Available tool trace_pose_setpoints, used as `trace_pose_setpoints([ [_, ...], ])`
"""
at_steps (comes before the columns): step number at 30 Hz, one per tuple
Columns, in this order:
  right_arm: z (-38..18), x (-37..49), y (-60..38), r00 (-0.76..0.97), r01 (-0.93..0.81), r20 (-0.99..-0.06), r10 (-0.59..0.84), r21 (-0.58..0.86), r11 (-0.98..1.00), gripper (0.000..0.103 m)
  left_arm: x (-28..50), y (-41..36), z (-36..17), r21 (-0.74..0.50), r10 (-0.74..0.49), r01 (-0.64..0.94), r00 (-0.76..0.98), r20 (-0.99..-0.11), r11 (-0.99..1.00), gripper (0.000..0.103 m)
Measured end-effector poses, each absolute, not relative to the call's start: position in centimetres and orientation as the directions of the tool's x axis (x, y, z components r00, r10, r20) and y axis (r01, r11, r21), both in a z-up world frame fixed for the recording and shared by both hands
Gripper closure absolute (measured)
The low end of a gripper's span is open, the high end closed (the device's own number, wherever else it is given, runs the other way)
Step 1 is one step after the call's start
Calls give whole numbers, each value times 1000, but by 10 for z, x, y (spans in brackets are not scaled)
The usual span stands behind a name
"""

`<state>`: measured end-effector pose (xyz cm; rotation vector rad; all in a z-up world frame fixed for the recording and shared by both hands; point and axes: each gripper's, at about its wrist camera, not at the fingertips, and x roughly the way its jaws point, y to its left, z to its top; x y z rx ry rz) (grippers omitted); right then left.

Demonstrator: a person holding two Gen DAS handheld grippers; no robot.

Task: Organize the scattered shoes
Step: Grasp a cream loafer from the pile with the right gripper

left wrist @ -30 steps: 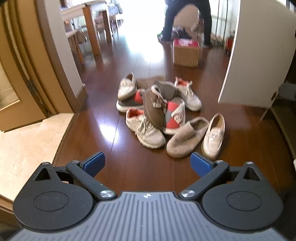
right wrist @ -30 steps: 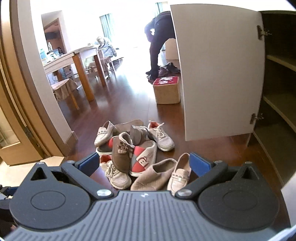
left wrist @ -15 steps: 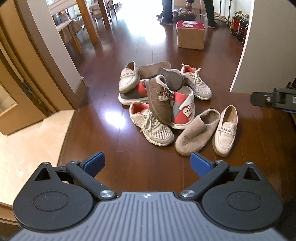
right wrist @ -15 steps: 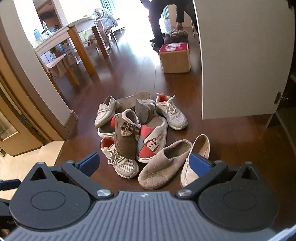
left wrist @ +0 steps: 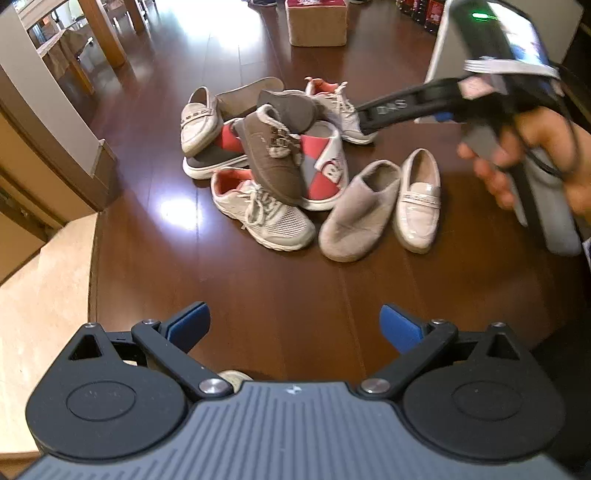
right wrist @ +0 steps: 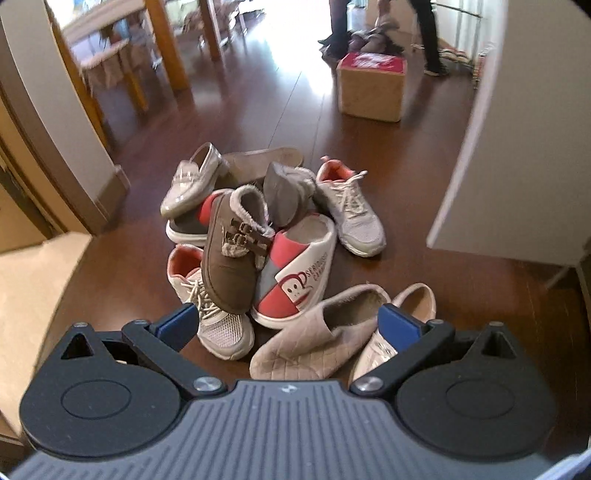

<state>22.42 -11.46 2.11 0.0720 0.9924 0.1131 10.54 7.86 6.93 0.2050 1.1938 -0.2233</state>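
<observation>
A pile of several shoes lies on the dark wood floor. A brown buckled shoe (left wrist: pixel 273 155) (right wrist: pixel 232 254) lies on top, over a red and white slipper (left wrist: pixel 325 166) (right wrist: pixel 295 273) and a white sneaker (left wrist: pixel 266 210) (right wrist: pixel 218 317). A beige quilted slipper (left wrist: pixel 354 214) (right wrist: pixel 317 339) and a cream loafer (left wrist: pixel 419 199) (right wrist: pixel 410 306) lie at the right. My left gripper (left wrist: pixel 294 325) is open and empty, short of the pile. My right gripper (right wrist: pixel 288 321) is open and empty, low over the beige slipper; its body (left wrist: pixel 406 105) shows in the left wrist view.
A cardboard box with a red top (left wrist: pixel 317 18) (right wrist: pixel 371 88) stands beyond the pile. A white cabinet door (right wrist: pixel 517 147) stands open at the right. A door frame and a tan step (left wrist: pixel 40 288) are at the left. A wooden table (right wrist: pixel 162 44) and a person's legs (right wrist: pixel 340 26) are far back.
Both grippers have moved forward and down toward the shoe pile. The right gripper and the hand on it have come into the left wrist view at the right.
</observation>
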Motion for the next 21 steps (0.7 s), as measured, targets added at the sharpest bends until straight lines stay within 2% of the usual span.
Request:
trace_pose_setpoints([
  [4,-11,301,-72,509,-128,-851,132,77,989,2,139,92,52,23,-74,259,359,-930,966,3],
  [8,-47,376,-34,495,-142,-858,139,78,987,10,183,113,26,22,-68,230,377,-924,973,3],
  [9,-55,393,-26,494,-141,-858,140,80,987,16,193,120,18,21,-58,210,363,-930,977,3],
  [11,-72,427,-9,492,-137,-859,141,84,987,37,210,138,-1,5,-43,157,303,-952,988,3],
  [13,-88,461,8,491,-134,-860,143,88,987,48,220,153,-10,-1,-34,118,278,-960,993,3],
  [15,-105,495,25,489,-130,-860,145,92,987,53,228,166,-17,-2,-25,85,266,-964,996,3],
  [16,-113,512,33,488,-129,-860,146,94,987,64,232,173,-20,-3,-20,68,260,-965,998,3],
  [17,-121,529,41,487,-127,-861,147,96,987,68,236,179,-23,-3,-16,52,254,-967,999,3],
  [19,-128,560,59,499,-119,-855,139,92,989,68,245,193,-30,-4,-8,18,242,-970,1000,3],
  [21,-133,581,67,502,-90,-853,141,110,990,59,252,205,-37,-8,-6,-8,227,-974,1000,3],
])
